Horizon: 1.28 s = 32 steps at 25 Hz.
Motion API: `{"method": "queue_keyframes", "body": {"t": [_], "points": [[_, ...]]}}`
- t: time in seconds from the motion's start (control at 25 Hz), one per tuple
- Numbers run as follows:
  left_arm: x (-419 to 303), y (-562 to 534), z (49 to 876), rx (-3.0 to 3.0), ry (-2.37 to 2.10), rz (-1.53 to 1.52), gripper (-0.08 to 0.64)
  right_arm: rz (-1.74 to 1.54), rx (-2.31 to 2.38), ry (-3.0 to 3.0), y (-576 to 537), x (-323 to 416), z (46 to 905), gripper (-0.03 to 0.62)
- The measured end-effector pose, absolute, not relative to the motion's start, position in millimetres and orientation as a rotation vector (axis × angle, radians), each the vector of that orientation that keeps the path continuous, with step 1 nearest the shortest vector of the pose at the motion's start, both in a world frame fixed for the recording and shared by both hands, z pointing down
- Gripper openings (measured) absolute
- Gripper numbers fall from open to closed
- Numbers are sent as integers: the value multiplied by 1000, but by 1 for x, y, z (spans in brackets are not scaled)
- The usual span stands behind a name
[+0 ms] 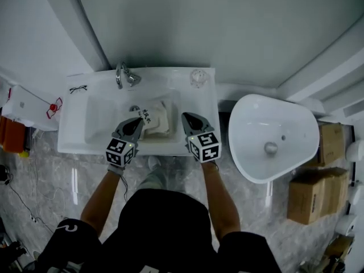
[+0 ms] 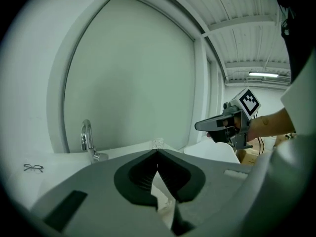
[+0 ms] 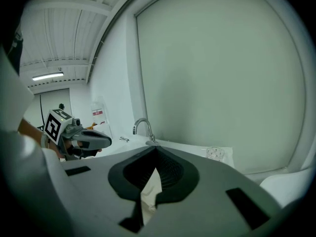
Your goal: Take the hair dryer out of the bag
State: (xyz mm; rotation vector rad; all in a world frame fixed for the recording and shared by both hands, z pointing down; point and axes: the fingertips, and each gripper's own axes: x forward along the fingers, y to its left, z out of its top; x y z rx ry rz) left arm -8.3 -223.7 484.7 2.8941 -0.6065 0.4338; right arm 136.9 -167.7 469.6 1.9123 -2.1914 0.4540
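well, the white sink (image 1: 73,118) sits hard against the pale wall panel (image 1: 187,21), with the faucet (image 1: 124,75) at its back rim. a pair of glasses (image 1: 78,89) lies on the left ledge and a clear glass (image 1: 198,77) stands at the back right corner. a toilet (image 1: 273,138) is just beside the sink on the right, with cardboard boxes (image 1: 310,195) past it. the basin walls close in on all sides and it is open only from above.

both tools hang over the sink's front edge. the left gripper (image 1: 136,120) and right gripper (image 1: 186,117) each have their jaws pressed together with nothing between them. they sit either side of the bag (image 1: 159,121), the left tip at its near left corner, the right tip just beside its right edge.

the bag lies flat in the basin, in front of the faucet. it is cream cloth, soft and creased, with dark print near the left corner. its longer side seems to run front to back, slightly tilted. the hair dryer is hidden, so its direction cannot be told.
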Motion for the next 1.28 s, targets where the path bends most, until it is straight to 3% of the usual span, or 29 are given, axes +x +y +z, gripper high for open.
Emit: {"method": "queue_keyframes", "body": {"t": [0.64,1.08,1.28], "points": [[51,-269,590,2832,-254,712,0,669,2013,-2056,-223,167,544,-5],[98,-277,681,2692,-288,953,139,767,1917,-2045,-228,196,596,-5],[109,-277,718,2625,-340,1094,157,815,1867,-2052,-229,210,614,-5]]}}
